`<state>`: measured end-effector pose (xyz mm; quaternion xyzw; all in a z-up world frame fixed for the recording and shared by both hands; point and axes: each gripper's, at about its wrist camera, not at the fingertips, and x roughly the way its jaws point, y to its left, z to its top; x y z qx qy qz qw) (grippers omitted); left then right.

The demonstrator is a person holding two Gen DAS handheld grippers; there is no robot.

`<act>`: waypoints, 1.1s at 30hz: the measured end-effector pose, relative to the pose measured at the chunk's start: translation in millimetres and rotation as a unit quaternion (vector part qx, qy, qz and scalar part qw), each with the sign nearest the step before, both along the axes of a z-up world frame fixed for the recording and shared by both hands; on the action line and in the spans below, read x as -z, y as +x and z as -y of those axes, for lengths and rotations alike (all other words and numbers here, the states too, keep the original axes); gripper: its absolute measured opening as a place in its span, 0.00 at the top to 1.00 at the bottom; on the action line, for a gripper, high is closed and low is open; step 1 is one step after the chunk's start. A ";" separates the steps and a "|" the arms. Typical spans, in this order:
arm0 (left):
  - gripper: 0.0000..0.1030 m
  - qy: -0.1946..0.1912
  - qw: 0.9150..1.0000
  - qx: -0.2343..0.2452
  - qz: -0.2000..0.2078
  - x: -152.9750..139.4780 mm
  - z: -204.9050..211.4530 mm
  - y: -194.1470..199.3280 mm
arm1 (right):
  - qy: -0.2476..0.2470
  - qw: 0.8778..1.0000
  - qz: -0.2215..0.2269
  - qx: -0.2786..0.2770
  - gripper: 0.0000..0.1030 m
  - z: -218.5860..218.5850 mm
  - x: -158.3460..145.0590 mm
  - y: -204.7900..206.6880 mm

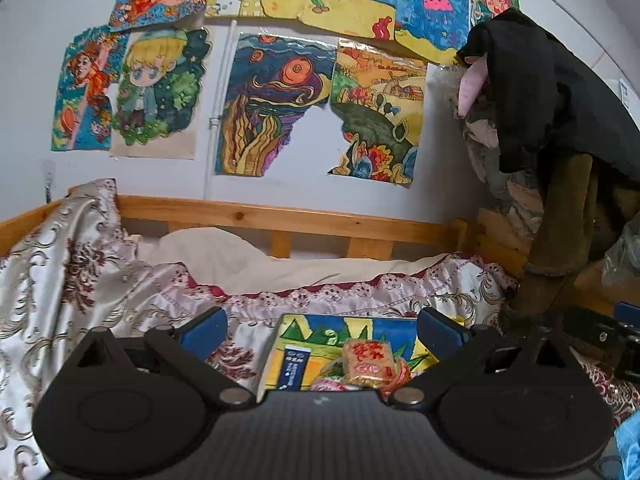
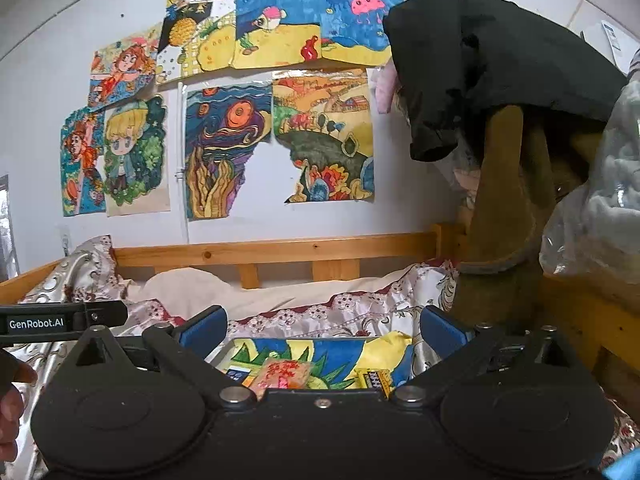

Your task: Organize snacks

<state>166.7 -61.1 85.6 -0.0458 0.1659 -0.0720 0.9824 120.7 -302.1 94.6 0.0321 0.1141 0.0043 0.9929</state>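
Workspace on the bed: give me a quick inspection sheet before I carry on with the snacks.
Surface: patterned bedspread, rumpled; colourful painted sheet laid on it.
Job's things: orange-red snack packet, blue packet, yellow packet on the sheet.
Clutter: dark clothes piled right.
Grippers: left claw and right claw both open, empty.
Cables: nothing seen.
Surroundings: drawings on wall, wooden bed rail.

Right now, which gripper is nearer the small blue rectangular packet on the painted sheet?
Left, probably. The left gripper faces the blue rectangular packet almost head-on; the right gripper stands off to the packet's right.
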 end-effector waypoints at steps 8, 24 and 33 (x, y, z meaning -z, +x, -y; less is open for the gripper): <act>0.00 0.018 1.000 -0.006 0.001 7.4 -12.7 -42.1 | -0.003 1.000 0.002 -0.006 0.01 -10.1 4.6 -42.7; 0.00 0.028 0.999 -0.018 -0.016 29.8 -28.8 -100.2 | 0.000 1.000 -0.007 -0.007 0.01 -21.3 29.1 -104.0; 0.00 0.033 0.999 -0.027 -0.026 49.1 -33.0 -113.0 | -0.008 1.000 -0.008 -0.004 0.01 -26.7 42.6 -117.7</act>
